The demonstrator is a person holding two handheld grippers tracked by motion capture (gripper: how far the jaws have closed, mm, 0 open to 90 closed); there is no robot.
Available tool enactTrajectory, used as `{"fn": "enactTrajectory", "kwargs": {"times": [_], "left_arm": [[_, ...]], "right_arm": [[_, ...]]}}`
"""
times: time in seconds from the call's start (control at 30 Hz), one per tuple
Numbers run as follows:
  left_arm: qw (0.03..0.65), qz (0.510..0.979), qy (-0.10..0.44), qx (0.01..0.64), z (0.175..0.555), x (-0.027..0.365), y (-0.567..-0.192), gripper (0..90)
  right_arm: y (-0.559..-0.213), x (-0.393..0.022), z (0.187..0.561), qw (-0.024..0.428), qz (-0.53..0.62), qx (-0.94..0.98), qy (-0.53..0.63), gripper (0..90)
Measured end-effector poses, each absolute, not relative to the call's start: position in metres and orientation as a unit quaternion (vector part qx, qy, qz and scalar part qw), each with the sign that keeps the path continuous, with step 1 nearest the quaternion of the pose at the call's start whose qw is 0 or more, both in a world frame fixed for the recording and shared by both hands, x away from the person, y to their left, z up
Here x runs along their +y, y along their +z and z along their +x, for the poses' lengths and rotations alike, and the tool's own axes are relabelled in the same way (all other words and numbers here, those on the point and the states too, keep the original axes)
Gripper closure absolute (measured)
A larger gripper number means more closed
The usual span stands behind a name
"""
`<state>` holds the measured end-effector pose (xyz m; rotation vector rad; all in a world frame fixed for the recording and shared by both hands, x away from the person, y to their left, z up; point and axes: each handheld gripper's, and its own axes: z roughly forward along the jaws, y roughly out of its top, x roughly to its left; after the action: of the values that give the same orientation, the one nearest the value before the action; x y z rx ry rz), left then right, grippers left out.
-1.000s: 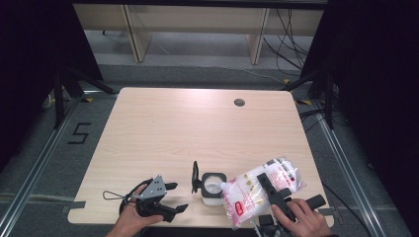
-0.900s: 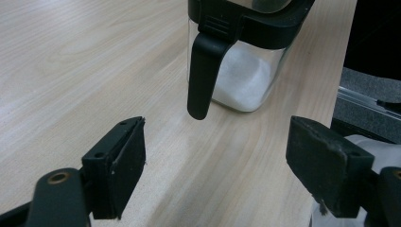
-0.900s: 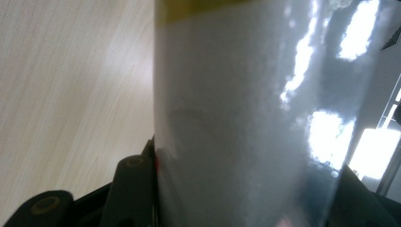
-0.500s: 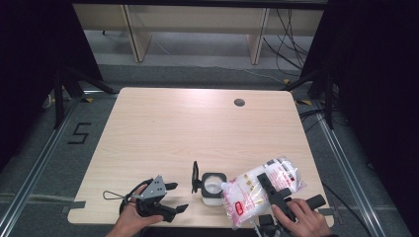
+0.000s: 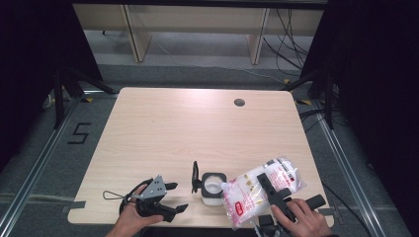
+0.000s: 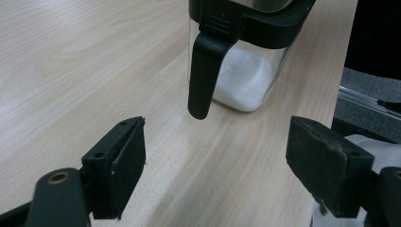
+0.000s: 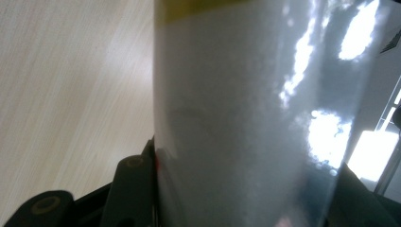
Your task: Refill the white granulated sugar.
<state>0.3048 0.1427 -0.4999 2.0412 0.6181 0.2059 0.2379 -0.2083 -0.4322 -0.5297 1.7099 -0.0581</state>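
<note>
Nothing is shifting between the earlier pictures and this one: both hands are holding their places, which suggests the pour is running steadily rather than starting or ending. The right tool (image 5: 271, 190) is clamping a plastic bag (image 5: 257, 190) of white grains, tilted so its lower corner is sitting just over the open mouth of the small clear jar (image 5: 213, 188) near the front edge of the surface (image 5: 197, 128). The jar is already holding some white grains, its black lid (image 5: 195, 176) standing up at its left. The left tool (image 5: 162, 197) is resting low beside the jar, jaws spread wide and empty, pointing at it.
</note>
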Motion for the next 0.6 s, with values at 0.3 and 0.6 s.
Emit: {"fn": "enactTrajectory", "kwargs": {"times": [0.3,0.6], "left_arm": [[0.482,0.834,0.085,0.254,0.3047,0.1424,-0.5000,20.4],[0.481,0.835,0.083,0.254,0.3048,0.1424,-0.5001,20.4]], "right_arm": [[-0.4301,-0.2069,0.2377,0.625,-0.240,0.743,-0.030,54.5],[-0.4310,-0.2075,0.2361,0.623,-0.225,0.748,-0.028,54.5]]}}
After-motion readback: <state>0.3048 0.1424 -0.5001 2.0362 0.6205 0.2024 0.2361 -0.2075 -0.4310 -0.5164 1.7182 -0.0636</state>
